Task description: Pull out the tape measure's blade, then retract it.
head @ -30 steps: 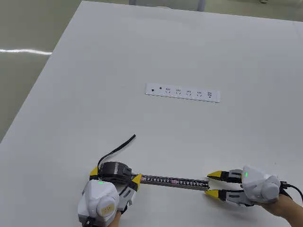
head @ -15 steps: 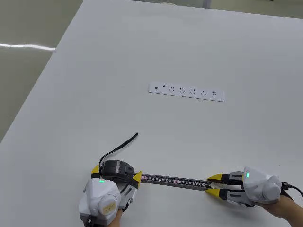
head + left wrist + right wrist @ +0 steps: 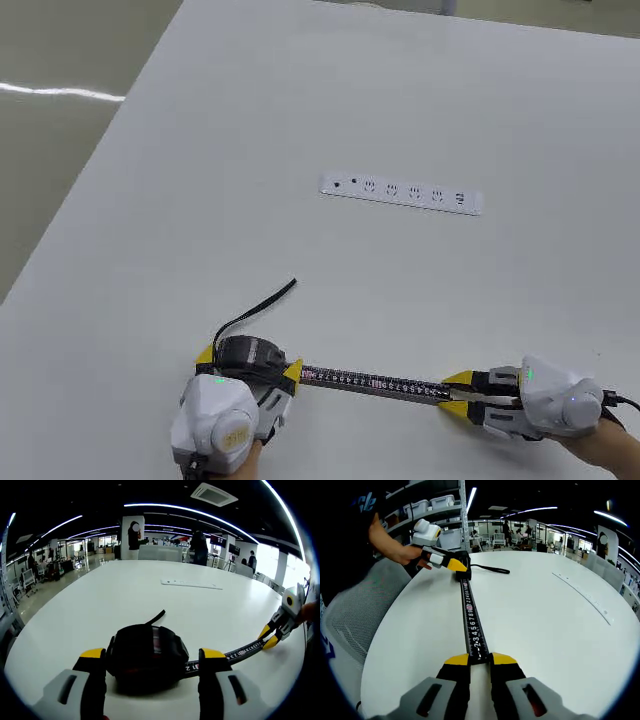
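Note:
A black tape measure lies near the table's front edge, its wrist strap trailing away from it. My left gripper is shut on its case. The dark blade stretches right across the table to my right gripper, which is shut on the blade's tip. In the right gripper view the blade's numbers run back to the case and the left gripper.
A white power strip lies flat mid-table, well beyond the tape. The white table drops off at its left edge to the floor. People and office furniture stand in the far background.
The blade has grown longer: my right gripper has drawn its tip a little further right, away from the case. The left gripper holds the case in place. The head camera shifted slightly.

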